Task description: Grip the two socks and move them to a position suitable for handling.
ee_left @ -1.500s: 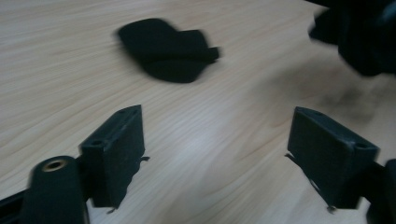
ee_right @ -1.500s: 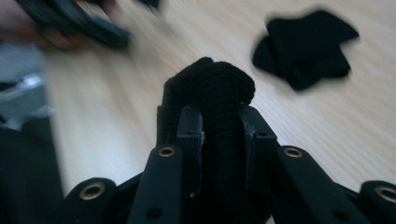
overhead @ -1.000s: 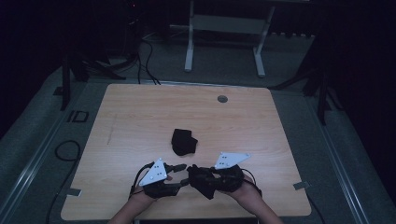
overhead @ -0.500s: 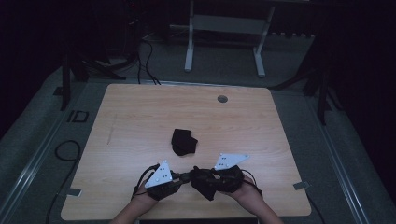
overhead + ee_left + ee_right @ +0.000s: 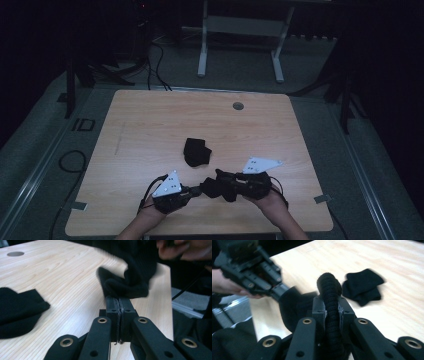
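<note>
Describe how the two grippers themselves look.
Both the left gripper and the right gripper are black, each topped by a grey three-cornered plate with small dots. Black linkage arms with brass-ringed pivots carry flat black jaws. A black cable trails from each. The forearms look bare.

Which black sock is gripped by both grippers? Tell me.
The black sock at the table's near edge, stretched between left gripper and right gripper; the folded sock lies untouched mid-table.
</note>
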A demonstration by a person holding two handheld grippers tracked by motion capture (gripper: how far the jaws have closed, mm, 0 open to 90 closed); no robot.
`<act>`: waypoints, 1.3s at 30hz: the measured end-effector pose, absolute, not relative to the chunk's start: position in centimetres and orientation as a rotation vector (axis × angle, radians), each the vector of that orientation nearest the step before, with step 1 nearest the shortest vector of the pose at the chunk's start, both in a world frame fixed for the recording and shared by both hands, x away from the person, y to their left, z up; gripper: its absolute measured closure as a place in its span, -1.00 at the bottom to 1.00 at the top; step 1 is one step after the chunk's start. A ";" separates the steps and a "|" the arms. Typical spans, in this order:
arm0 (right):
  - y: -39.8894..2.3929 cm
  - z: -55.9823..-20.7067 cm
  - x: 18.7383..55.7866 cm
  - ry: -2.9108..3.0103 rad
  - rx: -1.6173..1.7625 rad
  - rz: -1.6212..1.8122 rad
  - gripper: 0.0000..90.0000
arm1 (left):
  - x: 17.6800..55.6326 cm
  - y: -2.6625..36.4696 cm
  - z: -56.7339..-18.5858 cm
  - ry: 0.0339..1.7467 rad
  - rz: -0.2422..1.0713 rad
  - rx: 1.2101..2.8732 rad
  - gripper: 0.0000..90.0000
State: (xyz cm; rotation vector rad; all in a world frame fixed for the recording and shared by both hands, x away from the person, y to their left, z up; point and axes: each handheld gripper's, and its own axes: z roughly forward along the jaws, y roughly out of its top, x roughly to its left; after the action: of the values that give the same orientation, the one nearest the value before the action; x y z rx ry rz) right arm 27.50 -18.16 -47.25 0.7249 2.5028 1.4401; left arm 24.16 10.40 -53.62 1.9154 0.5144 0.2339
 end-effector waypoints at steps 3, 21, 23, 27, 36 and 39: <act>-19.1 -46.6 27.7 2.458 0.749 1.443 0.78 | 24.1 10.8 -53.6 0.524 0.219 1.914 0.97; -21.7 -52.1 29.2 2.457 0.963 1.270 0.77 | 26.4 11.5 -55.6 0.603 0.028 2.029 0.89; -22.0 -52.6 29.5 2.449 0.990 1.241 0.77 | 26.7 11.4 -55.9 0.623 0.027 2.057 0.86; -22.9 -53.2 30.1 2.423 1.034 1.197 0.57 | 27.2 11.8 -56.3 0.686 0.048 2.066 0.77; -25.6 -53.4 31.3 2.290 1.121 0.993 0.07 | 26.4 11.8 -54.9 0.726 0.088 2.017 0.60; -25.9 -52.9 31.3 2.292 1.066 1.005 0.59 | 25.5 10.3 -54.4 0.685 0.082 2.035 0.62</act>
State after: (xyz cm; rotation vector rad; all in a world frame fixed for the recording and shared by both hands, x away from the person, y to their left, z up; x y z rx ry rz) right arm 31.35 -25.86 -52.86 1.0664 2.2918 1.0051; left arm 25.49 10.30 -54.42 2.0353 0.6847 0.0824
